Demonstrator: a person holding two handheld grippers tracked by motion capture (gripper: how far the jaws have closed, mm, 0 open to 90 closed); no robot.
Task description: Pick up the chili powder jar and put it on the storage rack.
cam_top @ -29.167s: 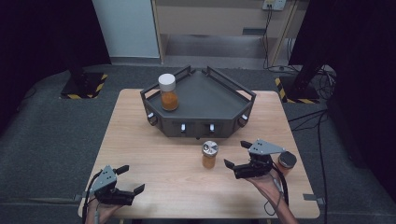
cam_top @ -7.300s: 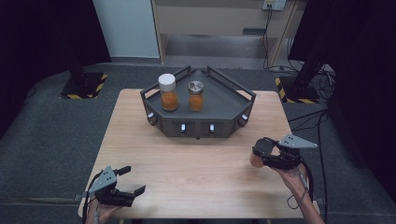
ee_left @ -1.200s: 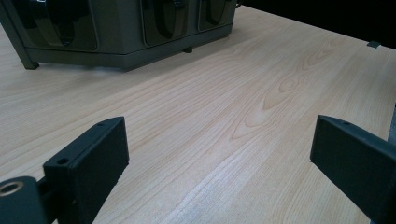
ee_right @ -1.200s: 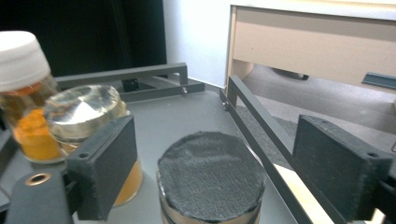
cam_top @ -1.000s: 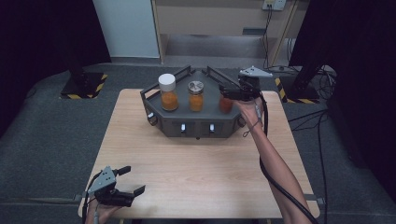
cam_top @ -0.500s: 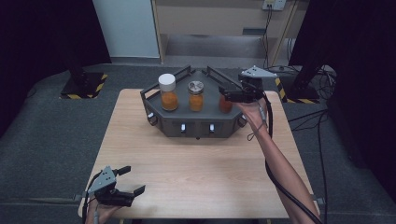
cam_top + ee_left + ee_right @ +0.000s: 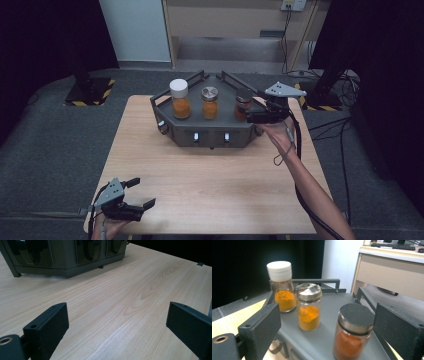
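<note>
Right gripper view: jaws just opened, apart from dark-lidded jar [image 7: 353,336] on tray [image 7: 325,322].

A pale wooden bench [image 7: 215,185] stood on a grey carpeted floor [image 7: 60,150]. Behind it ran a light wooden cabinet [image 7: 235,20] with a wall socket [image 7: 293,4] and dangling black cables [image 7: 287,37], and a white panel [image 7: 134,27] leaned beside it. Dark curtains [image 7: 45,35] closed off both sides. Black stand bases edged with yellow-and-black hazard tape [image 7: 90,92] sat on the floor at left and right. The light was dim and even
</note>
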